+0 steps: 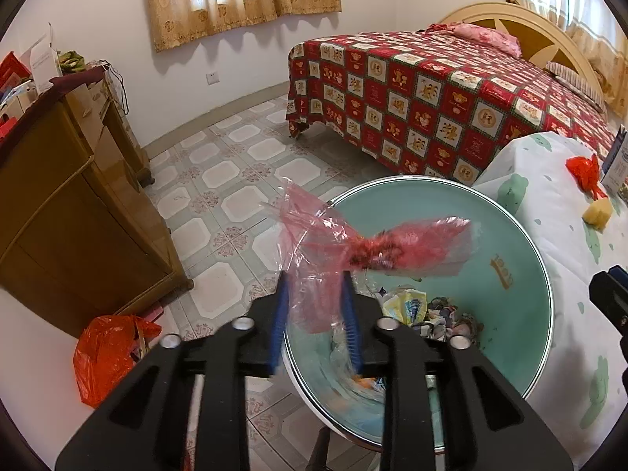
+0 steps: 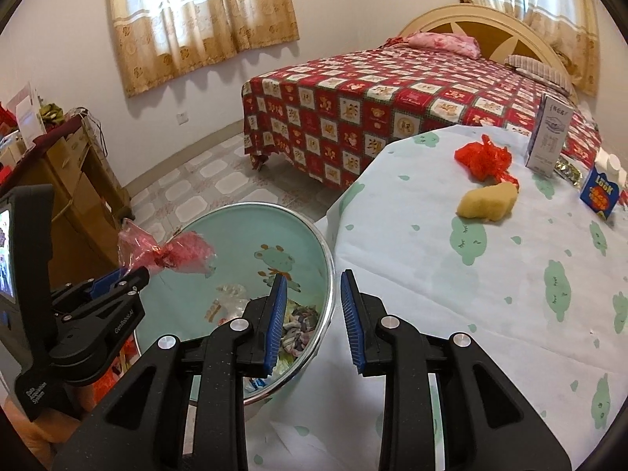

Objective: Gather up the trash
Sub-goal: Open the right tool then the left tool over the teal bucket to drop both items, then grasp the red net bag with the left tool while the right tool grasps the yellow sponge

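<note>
Your left claw point(image 1: 314, 278) sits closest, its blue pads apart with the pink plastic wrapper point(image 1: 373, 249) loose between them; they do not look to be pressing on it. That wrapper hangs over the green basin point(image 1: 510, 259), which stands just off the tabletop point(image 2: 431, 274) edge, so I judge this piece is as good as delivered. Crumpled scraps point(image 1: 408, 302) already lie in the basin's bottom, so part of the job is done. Your right claw point(image 2: 312, 274) is apart too and empty, above the seam where the basin's rim meets the tabletop edge. Left for you toward the far edge: a knotted red bag point(image 2: 484, 159) and, just beside it, a yellow lump point(image 2: 486, 204) like a sponge. Whether the white carton point(image 2: 549, 137) and blue box point(image 2: 600, 192) at the far corner count as trash I cannot tell. The wrapper is thin, see-through and crinkled, twisted at its middle with both ends flaring, and slightly blurred
</note>
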`<control>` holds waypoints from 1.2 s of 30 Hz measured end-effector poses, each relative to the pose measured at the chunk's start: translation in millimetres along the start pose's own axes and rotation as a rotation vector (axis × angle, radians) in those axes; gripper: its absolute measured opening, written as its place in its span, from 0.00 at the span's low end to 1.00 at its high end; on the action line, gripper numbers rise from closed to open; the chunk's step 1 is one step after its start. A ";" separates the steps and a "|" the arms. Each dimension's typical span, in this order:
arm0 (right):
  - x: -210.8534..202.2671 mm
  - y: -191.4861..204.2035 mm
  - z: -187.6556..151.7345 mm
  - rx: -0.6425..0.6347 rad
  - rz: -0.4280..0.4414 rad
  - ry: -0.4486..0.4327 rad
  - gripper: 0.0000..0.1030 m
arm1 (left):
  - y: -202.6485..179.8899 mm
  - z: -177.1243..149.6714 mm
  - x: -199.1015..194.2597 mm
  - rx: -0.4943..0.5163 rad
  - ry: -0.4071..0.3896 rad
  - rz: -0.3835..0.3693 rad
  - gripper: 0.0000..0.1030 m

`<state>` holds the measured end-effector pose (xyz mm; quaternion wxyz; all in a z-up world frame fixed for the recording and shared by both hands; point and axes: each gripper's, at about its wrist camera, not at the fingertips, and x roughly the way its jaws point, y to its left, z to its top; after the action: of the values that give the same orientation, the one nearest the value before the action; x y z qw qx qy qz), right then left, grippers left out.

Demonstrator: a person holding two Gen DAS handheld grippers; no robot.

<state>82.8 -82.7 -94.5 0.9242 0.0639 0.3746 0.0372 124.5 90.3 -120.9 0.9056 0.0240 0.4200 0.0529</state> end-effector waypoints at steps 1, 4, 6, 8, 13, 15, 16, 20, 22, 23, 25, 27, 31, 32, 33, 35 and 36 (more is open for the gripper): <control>-0.8 -0.4 -0.3 0.001 -0.002 -0.002 0.28 | -0.5 0.8 -1.5 -0.001 -0.008 0.000 0.41; -3.8 -1.9 0.1 0.009 -0.007 -0.008 0.28 | -2.3 1.3 -6.5 0.007 -0.032 -0.005 0.46; -6.7 -2.9 0.1 0.010 -0.011 -0.013 0.28 | -3.9 1.7 -8.3 0.009 -0.039 -0.013 0.49; -9.6 -4.0 0.8 0.013 -0.014 -0.021 0.28 | -4.6 2.1 -10.0 0.008 -0.045 -0.015 0.53; -12.9 -7.1 2.4 0.018 -0.037 -0.024 0.31 | -4.3 3.4 -16.5 -0.002 -0.071 -0.018 0.66; -14.1 -9.5 3.5 0.020 -0.053 -0.022 0.33 | -5.4 3.1 -18.6 0.000 -0.081 -0.024 0.68; -14.8 -10.5 4.0 0.021 -0.062 -0.021 0.34 | -6.7 3.4 -19.6 0.002 -0.086 -0.028 0.69; -17.3 -20.2 4.0 0.040 -0.094 -0.023 0.40 | -13.1 2.5 -23.5 0.022 -0.104 -0.042 0.72; -17.6 -24.9 4.6 0.048 -0.101 -0.021 0.42 | -15.4 1.7 -24.3 0.032 -0.107 -0.041 0.73; -18.4 -28.9 4.6 0.058 -0.109 -0.021 0.42 | -16.1 1.6 -24.0 0.034 -0.108 -0.041 0.73; -19.7 -33.3 4.6 0.066 -0.120 -0.021 0.44 | -16.8 1.4 -24.6 0.038 -0.112 -0.044 0.74; -21.4 -39.5 4.1 0.078 -0.131 -0.026 0.47 | -17.8 1.1 -25.8 0.041 -0.120 -0.049 0.75; -25.6 -53.9 3.0 0.107 -0.174 -0.039 0.56 | -23.3 -0.8 -27.3 0.057 -0.130 -0.053 0.76; -26.4 -60.1 3.3 0.119 -0.184 -0.041 0.56 | -24.5 -0.9 -27.5 0.059 -0.131 -0.058 0.76; -26.4 -64.7 3.6 0.127 -0.193 -0.042 0.56 | -25.5 -0.9 -27.6 0.059 -0.131 -0.064 0.76; -27.5 -74.3 3.6 0.145 -0.207 -0.044 0.56 | -28.0 -1.4 -28.3 0.060 -0.133 -0.079 0.76; -28.9 -77.3 3.2 0.149 -0.209 -0.045 0.56 | -29.6 -1.9 -28.7 0.062 -0.134 -0.087 0.76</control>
<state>66.0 -162.7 -83.7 0.9240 0.0939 0.3600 -0.0888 106.9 57.6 -102.9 0.9321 0.0371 0.3604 -0.0014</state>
